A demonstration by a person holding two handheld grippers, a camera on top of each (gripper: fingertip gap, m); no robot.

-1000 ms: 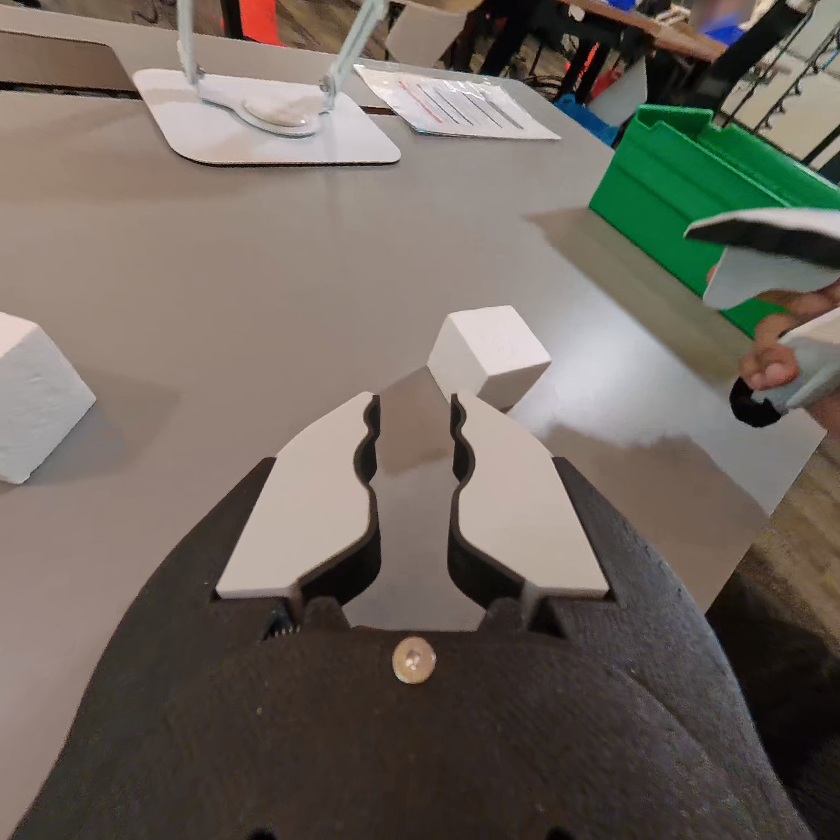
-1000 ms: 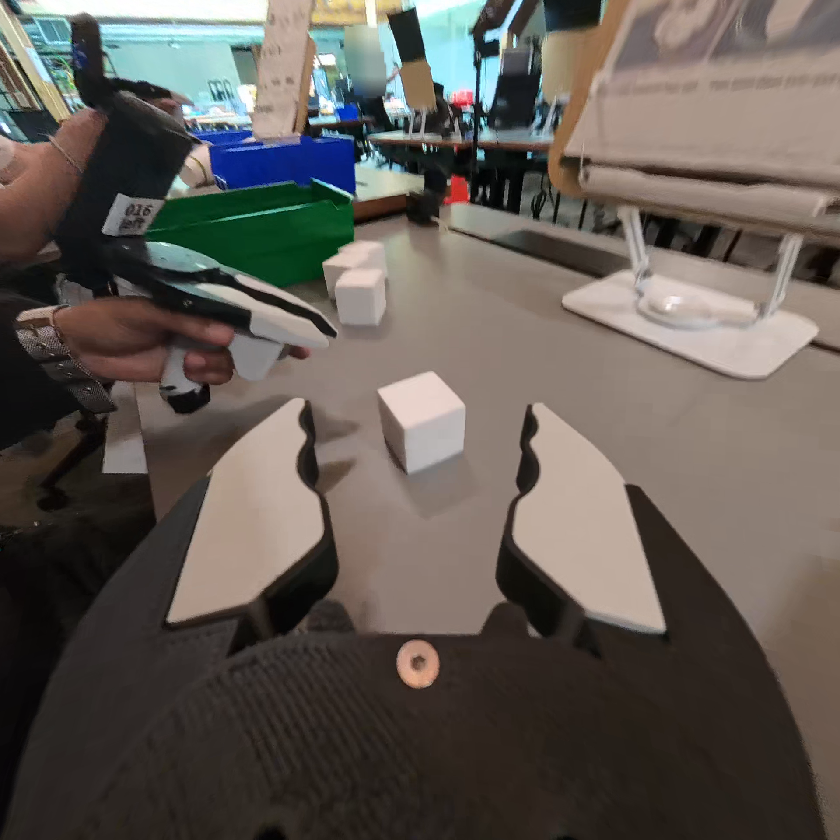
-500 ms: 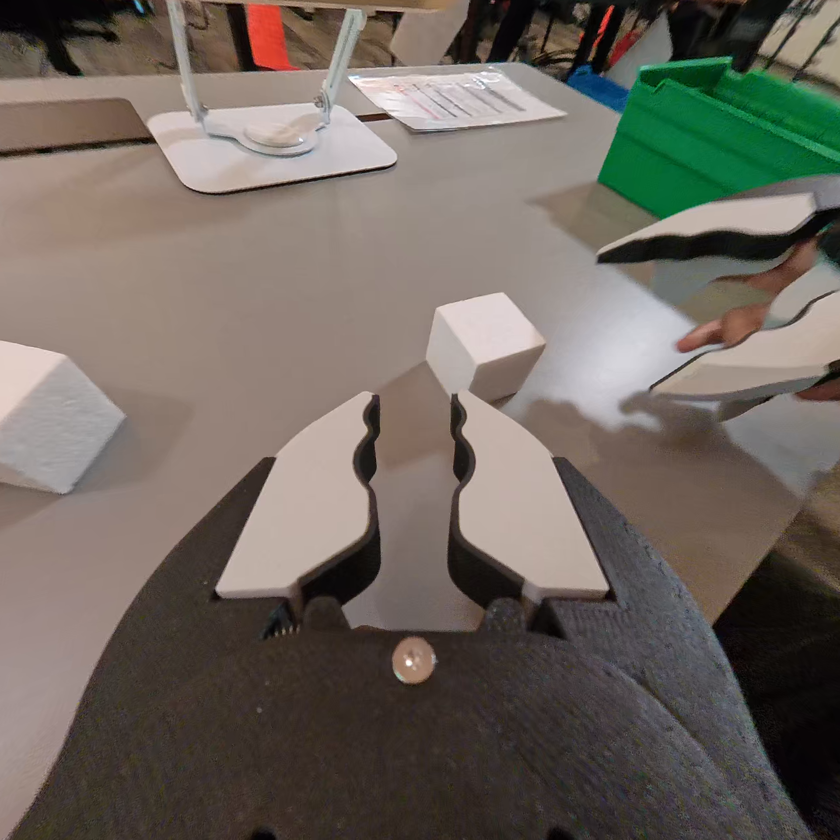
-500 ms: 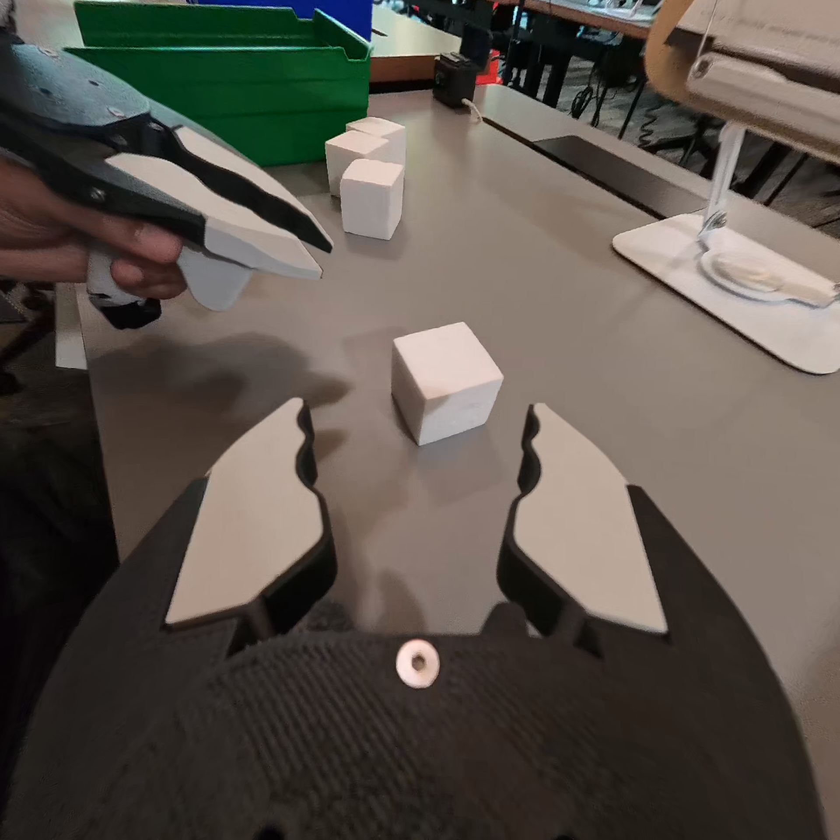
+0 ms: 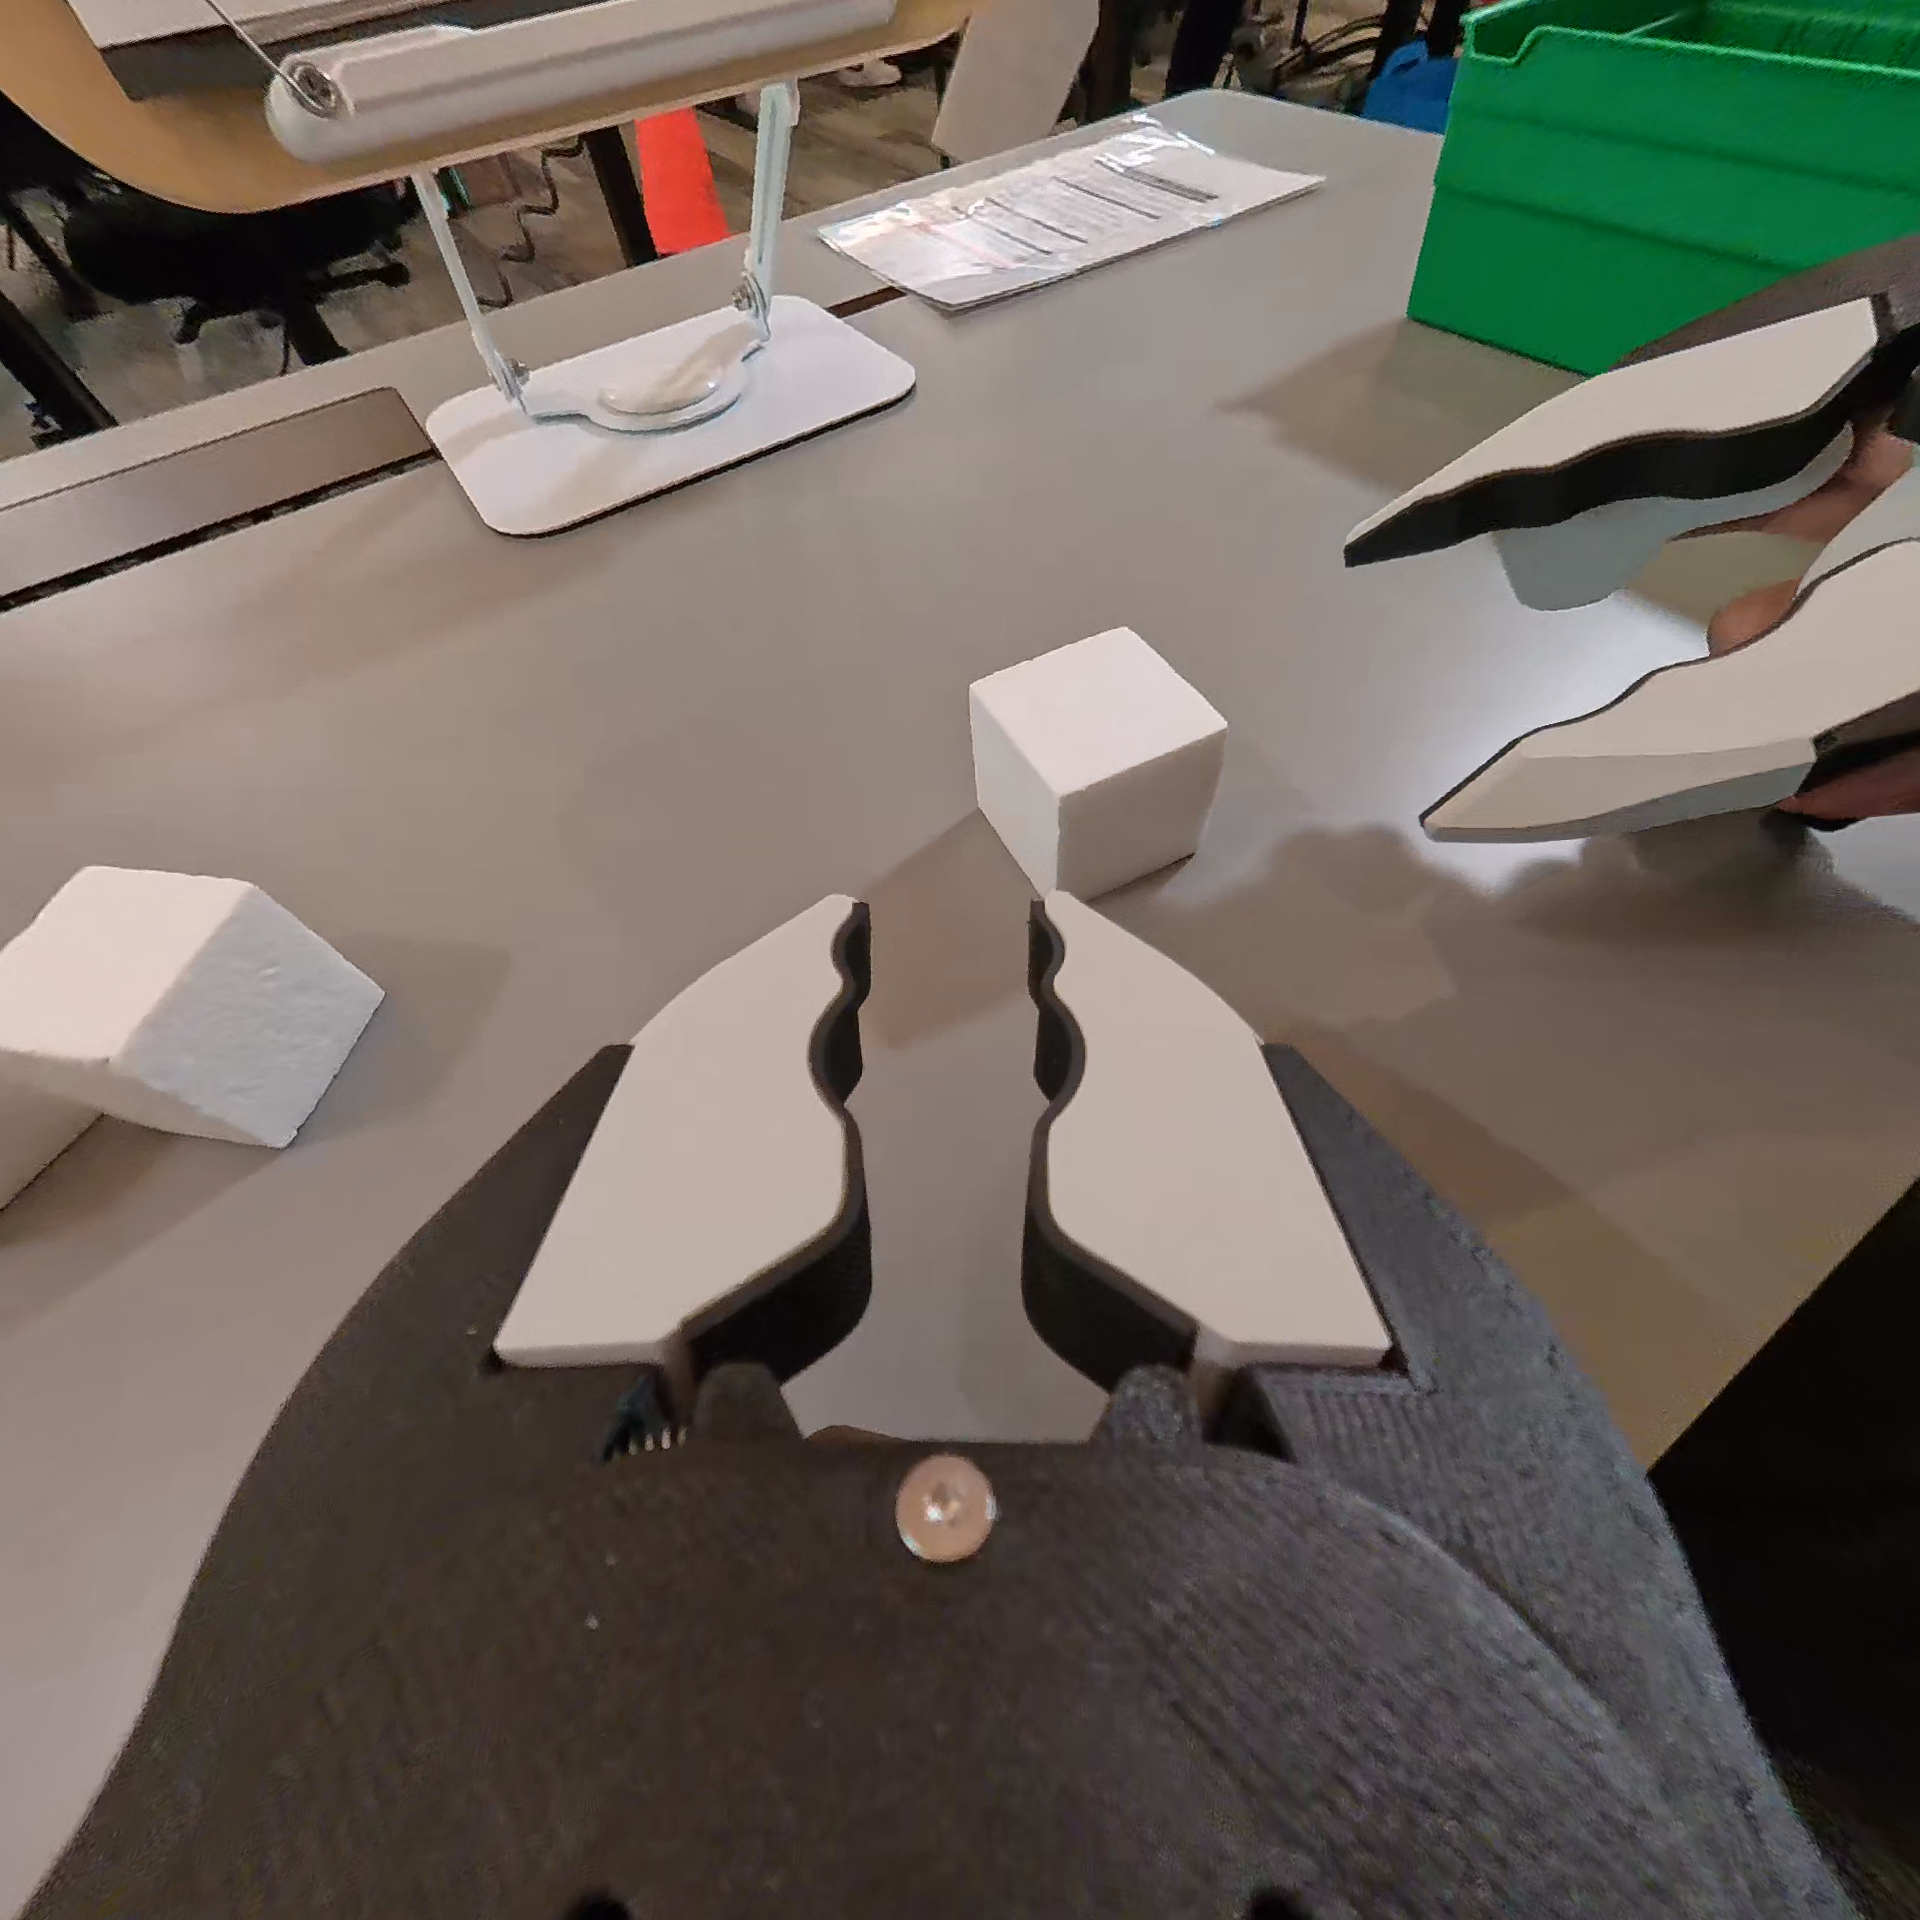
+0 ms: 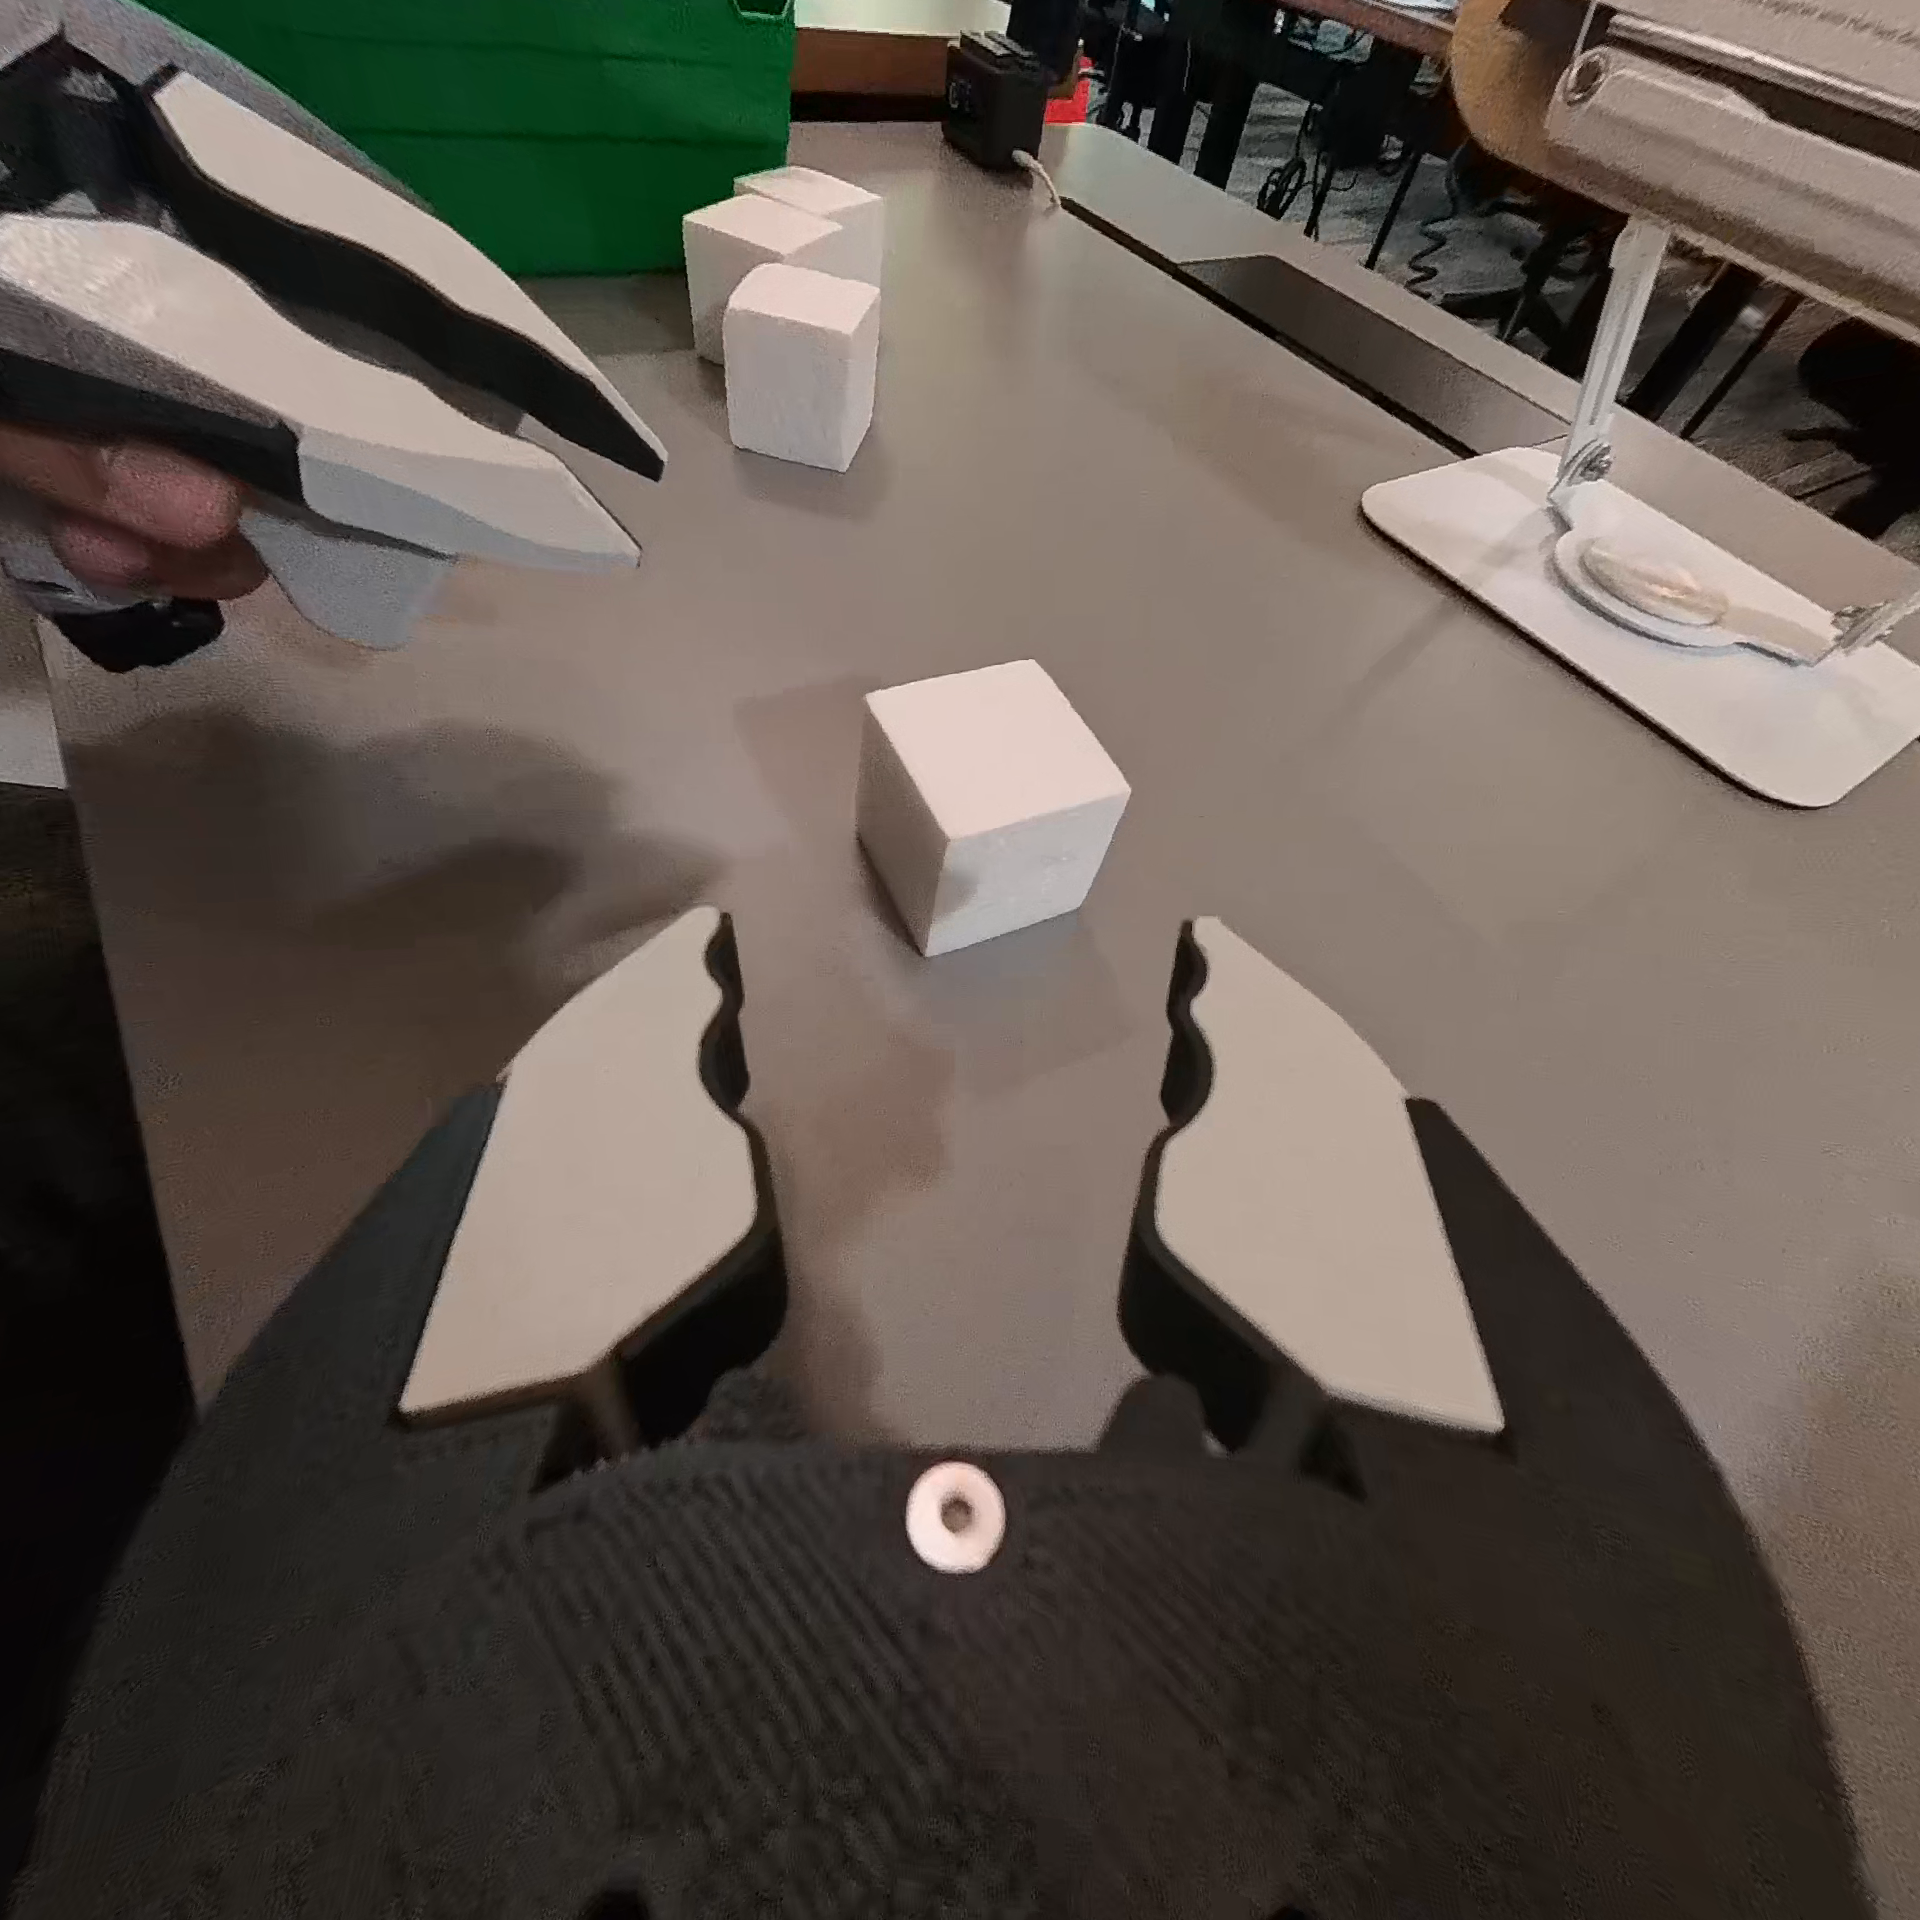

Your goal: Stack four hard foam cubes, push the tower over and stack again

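Observation:
A white foam cube [image 5: 1096, 769] sits on the grey table [image 5: 623, 665]. My left gripper [image 5: 948, 909] is empty, its jaws a narrow gap apart. It hovers just short of the cube, with its right fingertip close to the cube's near corner. My right gripper [image 6: 954, 925] is wide open and empty, and the same cube [image 6: 987, 800] lies just beyond its fingertips, centred between them. The right gripper also shows in the left wrist view [image 5: 1392, 691], to the right of the cube. The left gripper also shows in the right wrist view [image 6: 644, 514], held by a hand at the upper left.
More white foam blocks lie to the left [image 5: 177, 997] and stand grouped farther back [image 6: 800, 358]. A green bin [image 5: 1662, 177] stands near the table corner. A stand with a white base [image 5: 675, 405], a sleeved paper [image 5: 1070, 208] and the table edge [image 5: 1714, 1351] are in view. The white foam cube [image 5: 1096, 769] is about 7 cm from both grippers' fingertips. It is also in sight in the right wrist view [image 6: 904, 730].
My right gripper has come down and closer to the cube, staying wide open. My left gripper has shifted a little near the cube, with its gap unchanged.

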